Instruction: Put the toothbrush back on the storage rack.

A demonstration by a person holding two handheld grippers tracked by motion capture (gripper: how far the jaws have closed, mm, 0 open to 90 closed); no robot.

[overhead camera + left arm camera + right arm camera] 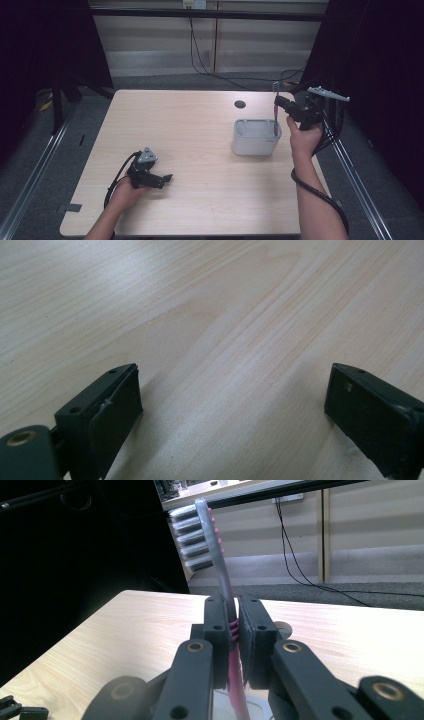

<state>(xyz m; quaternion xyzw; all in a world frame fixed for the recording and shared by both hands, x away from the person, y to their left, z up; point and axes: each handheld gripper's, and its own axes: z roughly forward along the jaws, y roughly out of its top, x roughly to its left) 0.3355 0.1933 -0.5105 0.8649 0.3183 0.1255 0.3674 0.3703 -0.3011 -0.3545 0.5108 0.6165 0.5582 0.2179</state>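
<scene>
Right gripper [278,104]: clamped on toothbrush [220,570] mid-handle, bristles up, handle end lowered into grey holder [252,142], upright for a straight drop into the slot. Left gripper [232,405]: jaws apart, empty, parked low on table [200,125], well apart from the holder.

toothbrush [231,630] | middle pinched out of sight (lower end cut off) | holder [256,137] interior hidden

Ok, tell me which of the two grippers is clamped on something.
The right gripper: it is shut on the pink toothbrush above the grey holder. The left gripper stands open over bare table.
</scene>
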